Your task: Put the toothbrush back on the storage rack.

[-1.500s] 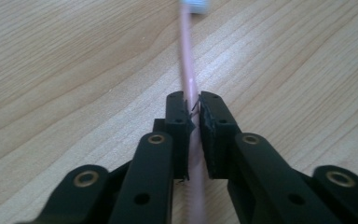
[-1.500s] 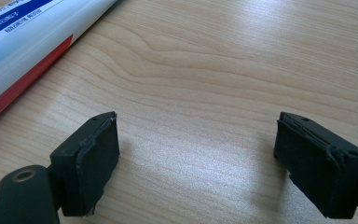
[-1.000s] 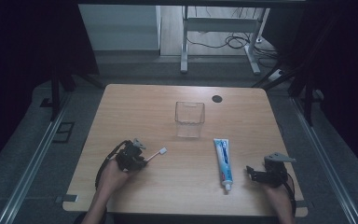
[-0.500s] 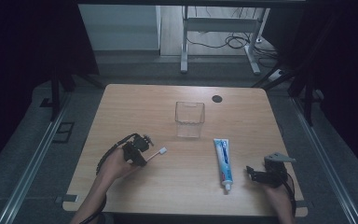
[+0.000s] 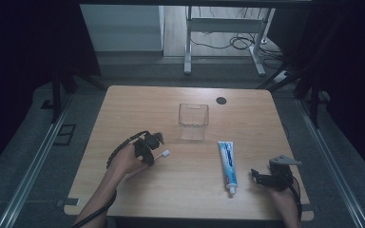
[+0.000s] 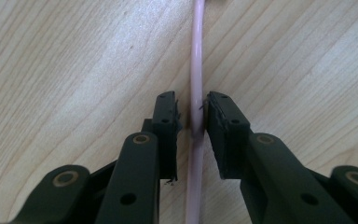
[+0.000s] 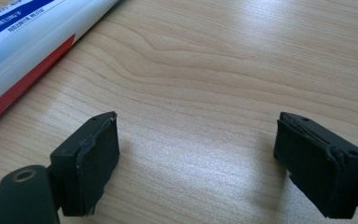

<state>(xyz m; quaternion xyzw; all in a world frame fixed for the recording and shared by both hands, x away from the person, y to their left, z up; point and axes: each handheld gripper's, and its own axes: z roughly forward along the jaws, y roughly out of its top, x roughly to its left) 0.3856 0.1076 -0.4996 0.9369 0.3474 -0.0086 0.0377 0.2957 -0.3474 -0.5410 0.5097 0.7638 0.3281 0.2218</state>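
My left gripper [image 6: 192, 116] pinches a pink toothbrush [image 6: 196, 70] on the pale wooden table [image 5: 138, 104]; right gripper [image 7: 196, 158] gapes empty beside the toothpaste [image 7: 23, 42], dark floor around.

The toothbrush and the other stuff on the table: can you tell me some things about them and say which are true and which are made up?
1. The left claw has its jaws around the pink toothbrush handle. True.
2. The right claw is squeezing the toothpaste tube. False: its jaws stand wide apart over bare table, with the tube off to one side.
3. The clear cup stands upright, farther up the table than the tube. True.
4. The toothbrush is inside the cup. False: it lies by the left claw, apart from the cup.
5. The tube lies flat on the table. True.
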